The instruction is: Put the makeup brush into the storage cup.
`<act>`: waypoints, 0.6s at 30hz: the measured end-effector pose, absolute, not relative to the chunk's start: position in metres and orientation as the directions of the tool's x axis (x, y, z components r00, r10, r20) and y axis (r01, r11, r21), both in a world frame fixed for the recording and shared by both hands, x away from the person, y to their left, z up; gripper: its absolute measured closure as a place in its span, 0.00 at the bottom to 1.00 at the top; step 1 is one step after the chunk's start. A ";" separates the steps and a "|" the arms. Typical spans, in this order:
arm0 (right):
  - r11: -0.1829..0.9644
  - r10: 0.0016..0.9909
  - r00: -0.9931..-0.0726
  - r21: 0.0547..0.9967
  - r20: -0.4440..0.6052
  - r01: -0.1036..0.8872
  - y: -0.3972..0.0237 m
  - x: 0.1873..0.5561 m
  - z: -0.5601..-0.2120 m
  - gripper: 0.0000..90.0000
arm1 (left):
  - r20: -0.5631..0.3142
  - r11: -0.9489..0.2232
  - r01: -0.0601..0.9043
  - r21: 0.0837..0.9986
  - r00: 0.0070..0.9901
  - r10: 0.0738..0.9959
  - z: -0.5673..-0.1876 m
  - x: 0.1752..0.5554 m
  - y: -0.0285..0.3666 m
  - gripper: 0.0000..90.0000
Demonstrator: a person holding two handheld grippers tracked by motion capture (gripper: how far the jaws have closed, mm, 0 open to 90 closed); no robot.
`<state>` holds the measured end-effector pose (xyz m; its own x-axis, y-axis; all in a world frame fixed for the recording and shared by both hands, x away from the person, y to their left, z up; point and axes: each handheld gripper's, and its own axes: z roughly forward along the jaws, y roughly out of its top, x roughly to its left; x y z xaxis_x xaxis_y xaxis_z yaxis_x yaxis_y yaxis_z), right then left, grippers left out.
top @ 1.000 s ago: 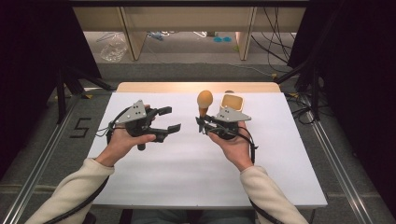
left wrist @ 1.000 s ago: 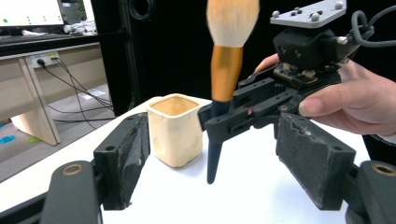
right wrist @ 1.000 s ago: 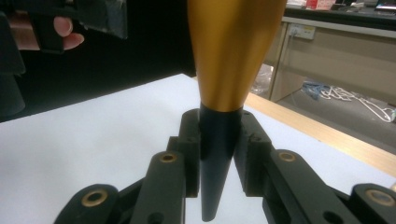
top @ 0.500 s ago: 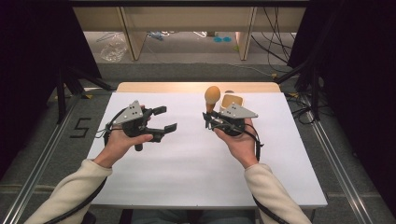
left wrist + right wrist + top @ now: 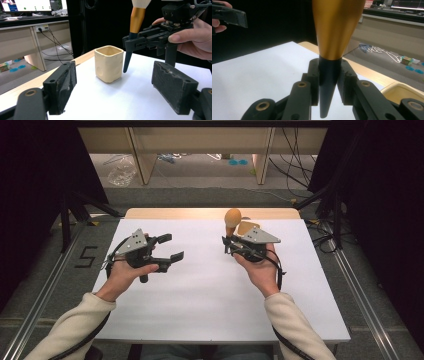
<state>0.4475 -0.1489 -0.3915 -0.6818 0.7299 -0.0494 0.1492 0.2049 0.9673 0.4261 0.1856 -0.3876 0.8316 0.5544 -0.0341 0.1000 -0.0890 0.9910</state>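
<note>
My right gripper point(image 5: 228, 241) is shut on the black handle of a makeup brush point(image 5: 232, 217), which stands upright with its gold ferrule point(image 5: 337, 30) and pale head on top. A cream square cup point(image 5: 109, 63) stands on the white table point(image 5: 200, 295) just behind that gripper, and the brush's pointed end hangs beside it. My left gripper point(image 5: 172, 247) is held above the table's left half. Its jaws have just been opening, and its pads point(image 5: 62, 83) have nothing between them.
The table's wooden far edge point(image 5: 200, 213) runs behind the cup. Beyond it lie a grey floor, desk legs and cables point(image 5: 295, 150). Black stands flank the table on both sides. A number five is marked on the floor point(image 5: 86, 256) at the left.
The right hand has carried the brush a little to the right, closer to the cup. The left gripper's jaws stand slightly wider apart.
</note>
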 end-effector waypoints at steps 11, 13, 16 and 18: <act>0.203 0.750 -0.660 0.967 -0.052 0.154 -0.158 0.453 -0.387 0.84 | -0.034 -0.082 0.098 0.992 0.818 0.574 -0.386 0.425 0.192 0.22; 0.198 0.758 -0.650 0.968 -0.053 0.152 -0.159 0.454 -0.386 0.84 | -0.033 -0.080 0.096 0.992 0.819 0.574 -0.385 0.424 0.192 0.22; 0.200 0.762 -0.644 0.970 -0.067 0.136 -0.160 0.457 -0.385 0.84 | -0.033 -0.077 0.094 0.993 0.816 0.577 -0.385 0.425 0.194 0.22; 0.198 0.770 -0.634 0.971 -0.068 0.136 -0.161 0.458 -0.385 0.84 | -0.033 -0.079 0.096 0.992 0.815 0.578 -0.384 0.425 0.194 0.22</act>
<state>0.4583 -0.1610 -0.3846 -0.6340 0.7703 -0.0684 0.1357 0.1979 0.9708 0.4253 0.1940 -0.3844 0.8154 0.5779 -0.0327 0.0958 -0.0790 0.9923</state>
